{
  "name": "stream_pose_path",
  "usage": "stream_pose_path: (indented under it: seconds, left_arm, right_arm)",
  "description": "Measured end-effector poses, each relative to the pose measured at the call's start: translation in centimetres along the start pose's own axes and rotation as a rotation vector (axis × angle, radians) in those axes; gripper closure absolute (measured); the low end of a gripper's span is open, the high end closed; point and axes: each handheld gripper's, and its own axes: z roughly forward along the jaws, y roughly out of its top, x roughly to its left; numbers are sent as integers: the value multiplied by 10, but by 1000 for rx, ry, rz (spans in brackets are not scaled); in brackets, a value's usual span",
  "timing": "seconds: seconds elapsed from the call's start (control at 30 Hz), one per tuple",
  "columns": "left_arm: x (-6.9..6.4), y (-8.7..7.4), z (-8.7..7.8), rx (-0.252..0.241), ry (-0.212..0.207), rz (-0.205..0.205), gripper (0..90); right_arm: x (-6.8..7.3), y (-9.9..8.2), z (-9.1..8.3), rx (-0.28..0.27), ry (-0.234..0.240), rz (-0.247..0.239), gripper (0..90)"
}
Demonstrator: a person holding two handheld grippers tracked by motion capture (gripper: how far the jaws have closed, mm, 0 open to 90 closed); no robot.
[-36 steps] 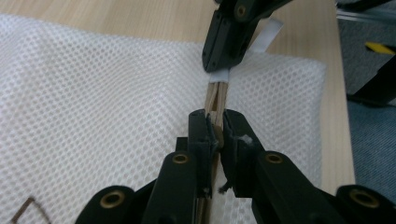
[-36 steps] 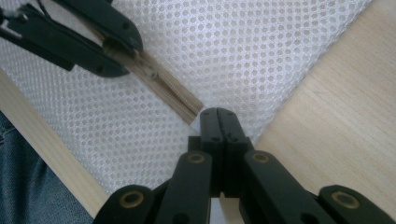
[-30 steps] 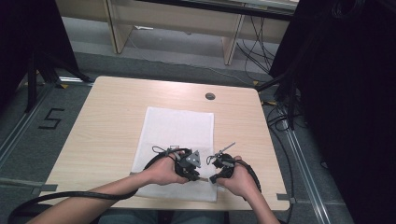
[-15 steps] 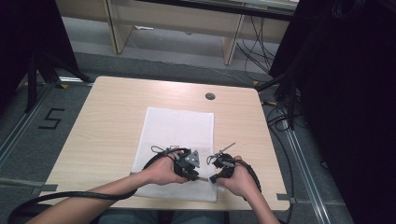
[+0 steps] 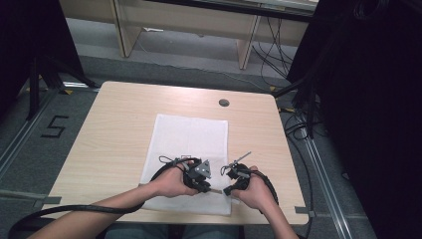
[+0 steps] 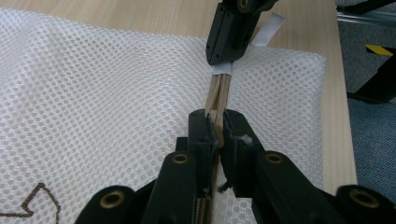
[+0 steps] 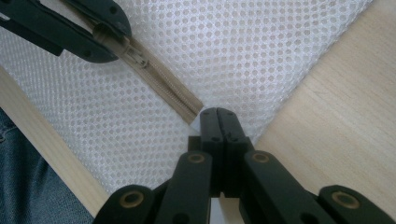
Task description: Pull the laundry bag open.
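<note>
Tools at mesh bag (image 5: 189, 144) on surface (image 5: 119, 129): my left tool (image 6: 215, 123) pinches zipper pull (image 6: 214, 122); right tool (image 7: 218, 113) pinches bag's zipper end (image 7: 194, 113).

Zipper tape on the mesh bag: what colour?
Beige zipper tape, clearest in the right gripper view.

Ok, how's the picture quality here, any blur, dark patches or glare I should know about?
High view: even light on the table, deep black at both sides, no glare. Left gripper view: mesh bag sharp, the nearest part of the left gripper soft. Right gripper view: zipper crisp, jeans at the corner blurred.
</note>
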Motion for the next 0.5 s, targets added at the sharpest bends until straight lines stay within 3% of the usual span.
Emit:
stream_pose_path:
  seconds: [0.2,0.23,0.47,0.5]
  left_arm:
    - [0,-1,-1,12,4,11,819]
    - [0,-2,-1,-4,-3,-7,819]
    - [0,-3,-2,-2,-3,-5,819]
    - [0,-3,-2,11,12,14,819]
  right_arm:
    - [-1,0,0,-3,4,-11,900]
    - [-1,0,0,-2,4,-8,900]
    - [-3,0,1,-12,4,-27,900]
    - [-3,0,1,-10,4,-28,900]
